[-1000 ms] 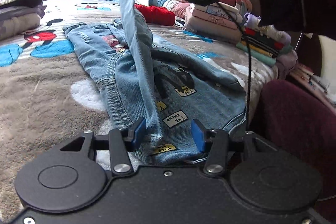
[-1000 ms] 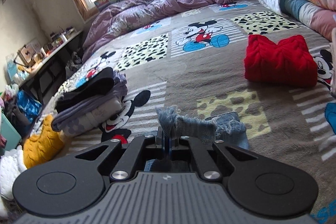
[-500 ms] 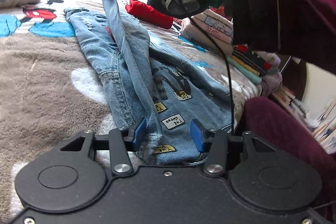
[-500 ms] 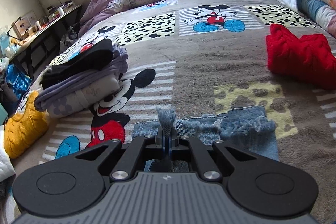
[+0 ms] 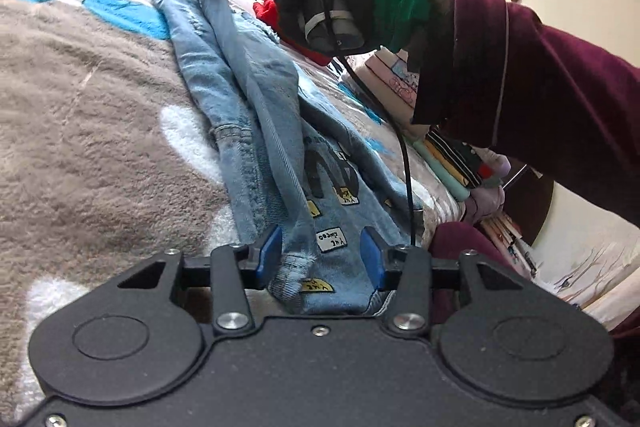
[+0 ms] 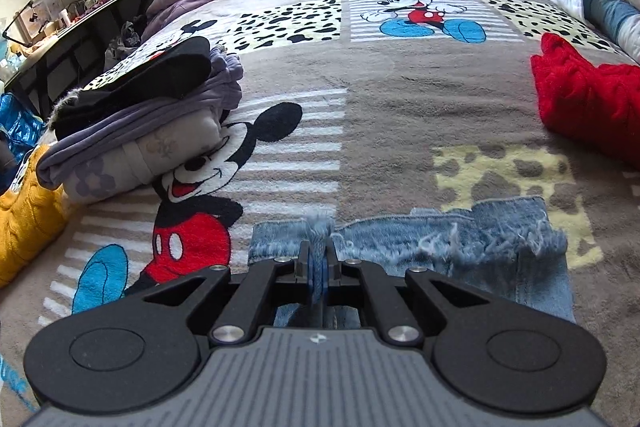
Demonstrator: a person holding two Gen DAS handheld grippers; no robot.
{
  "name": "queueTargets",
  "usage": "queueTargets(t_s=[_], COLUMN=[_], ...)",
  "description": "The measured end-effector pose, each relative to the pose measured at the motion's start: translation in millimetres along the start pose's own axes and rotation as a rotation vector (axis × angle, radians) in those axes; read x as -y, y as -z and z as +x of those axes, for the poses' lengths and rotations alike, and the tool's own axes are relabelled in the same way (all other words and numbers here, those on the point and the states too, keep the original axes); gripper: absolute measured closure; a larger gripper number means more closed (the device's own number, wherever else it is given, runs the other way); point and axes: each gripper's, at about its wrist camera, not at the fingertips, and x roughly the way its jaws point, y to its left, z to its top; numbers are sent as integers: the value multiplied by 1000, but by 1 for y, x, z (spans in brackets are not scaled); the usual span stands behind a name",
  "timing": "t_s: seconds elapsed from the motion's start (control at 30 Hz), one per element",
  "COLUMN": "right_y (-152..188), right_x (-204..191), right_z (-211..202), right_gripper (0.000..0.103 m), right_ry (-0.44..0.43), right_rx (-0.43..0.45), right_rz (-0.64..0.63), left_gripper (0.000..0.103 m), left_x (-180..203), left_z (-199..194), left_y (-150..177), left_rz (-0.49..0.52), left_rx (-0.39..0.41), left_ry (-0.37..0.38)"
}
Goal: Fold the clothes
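Spread over the bed, the Mickey Mouse blanket (image 6: 400, 115) carries the jeans (image 5: 280, 155), laid lengthwise with one leg draped over the other, folded stacks (image 6: 136, 131) and a red sweater (image 6: 588, 107) off to either side. At the far end the right gripper (image 6: 318, 267) is clamped tight on the frayed hem (image 6: 320, 227), just above the blanket. At the waistband (image 5: 320, 283) the left gripper (image 5: 320, 251) stands apart, holding nothing. I'd set that hem squarely on the lower leg's edge before letting go.
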Motion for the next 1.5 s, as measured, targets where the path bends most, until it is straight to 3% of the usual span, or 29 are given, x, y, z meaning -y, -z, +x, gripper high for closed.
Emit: queueTargets(t_s=[0.2, 0.27, 0.43, 0.57, 0.6, 0.93, 0.97, 1.1, 1.2, 1.37, 1.5], right_y=[-20, -25, -14, 10, 17, 99, 108, 139, 159, 188, 205], right_x=[16, 26, 48, 51, 52, 41, 40, 42, 43, 53, 66], right_z=[-22, -35, -46, -50, -53, -123, -131, -151, -159, -174, -194], right_gripper=[82, 73, 72, 72, 72, 72, 72, 72, 72, 72, 72], right_ry=[-125, -130, -101, -98, -111, -248, -265, -309, -312, -320, -313], right_rx=[79, 109, 76, 53, 53, 104, 108, 118, 125, 130, 148], right_rz=[47, 42, -42, -89, -87, -180, -185, -189, -196, -156, -147], left_gripper=[61, 61, 61, 62, 68, 71, 75, 91, 91, 92, 92], left_x=[-1, 0, 2, 4, 4, 13, 14, -4, -14, -1, 16], left_z=[-2, -1, 0, 1, 1, 1, 1, -5, -13, -32, -30], left_y=[-1, -2, -3, -3, -3, -5, -5, 0, 2, -6, -19], left_rz=[-8, -8, -1, 12, 16, 41, 39, -164, -275, -214, -93], left_rx=[-6, -6, -7, -5, -4, 25, 35, 60, 92, 160, 229], left_ry=[2, -1, -12, -32, -40, -127, -142, -150, -133, -150, -199])
